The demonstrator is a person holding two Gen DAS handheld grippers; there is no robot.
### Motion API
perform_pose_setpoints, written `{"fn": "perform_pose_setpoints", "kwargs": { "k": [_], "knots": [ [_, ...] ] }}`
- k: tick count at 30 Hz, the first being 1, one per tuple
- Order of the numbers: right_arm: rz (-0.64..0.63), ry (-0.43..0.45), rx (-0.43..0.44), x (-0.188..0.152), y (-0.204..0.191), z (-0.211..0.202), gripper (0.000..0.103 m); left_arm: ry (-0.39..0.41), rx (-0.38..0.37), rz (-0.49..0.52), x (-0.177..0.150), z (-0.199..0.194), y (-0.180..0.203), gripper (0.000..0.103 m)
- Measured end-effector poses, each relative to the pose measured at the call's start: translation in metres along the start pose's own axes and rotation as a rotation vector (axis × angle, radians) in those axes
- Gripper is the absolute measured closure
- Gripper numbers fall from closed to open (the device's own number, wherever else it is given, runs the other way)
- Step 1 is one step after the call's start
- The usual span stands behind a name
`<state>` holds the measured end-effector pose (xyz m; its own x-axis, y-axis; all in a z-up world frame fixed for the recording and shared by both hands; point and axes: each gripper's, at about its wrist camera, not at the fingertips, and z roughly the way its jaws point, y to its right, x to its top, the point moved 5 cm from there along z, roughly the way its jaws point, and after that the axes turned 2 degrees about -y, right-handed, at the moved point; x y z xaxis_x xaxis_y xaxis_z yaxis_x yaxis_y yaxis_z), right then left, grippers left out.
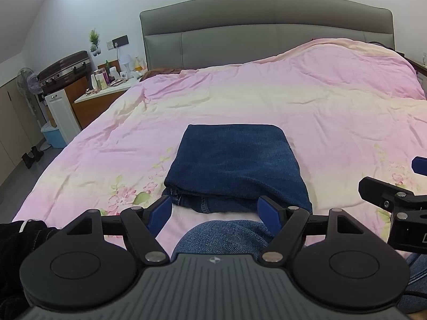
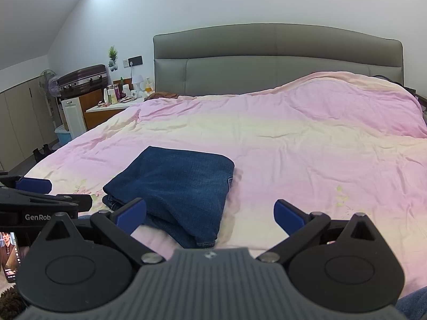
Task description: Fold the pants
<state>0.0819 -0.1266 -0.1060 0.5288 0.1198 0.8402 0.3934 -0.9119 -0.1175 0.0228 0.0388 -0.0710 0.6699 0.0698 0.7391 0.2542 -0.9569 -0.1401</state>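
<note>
On the pink floral duvet (image 1: 267,101), folded jeans (image 1: 234,165) lie just ahead of the spread, empty left gripper (image 1: 214,210) and right gripper (image 2: 210,213)

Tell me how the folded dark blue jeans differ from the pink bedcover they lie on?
The folded dark blue denim jeans are a compact, stacked rectangle; the pink floral bedcover lies spread across the whole bed. The jeans are plain, dark and thick-looking; the bedcover is pale pink and cream with flower prints. The jeans look smooth on top; the bedcover is wrinkled and humped near the headboard. Both are cloth, and neither is held by a claw.
</note>
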Motion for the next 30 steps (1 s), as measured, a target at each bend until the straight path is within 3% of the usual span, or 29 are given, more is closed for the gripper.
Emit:
{"fn": "perform_pose_setpoints", "kwargs": {
  "k": [30],
  "knots": [
    [-0.004, 0.005, 0.003, 0.001, -0.002, -0.004, 0.005, 0.055, 0.002, 0.012, 0.003, -0.012, 0.001, 0.018]
  ]
}}
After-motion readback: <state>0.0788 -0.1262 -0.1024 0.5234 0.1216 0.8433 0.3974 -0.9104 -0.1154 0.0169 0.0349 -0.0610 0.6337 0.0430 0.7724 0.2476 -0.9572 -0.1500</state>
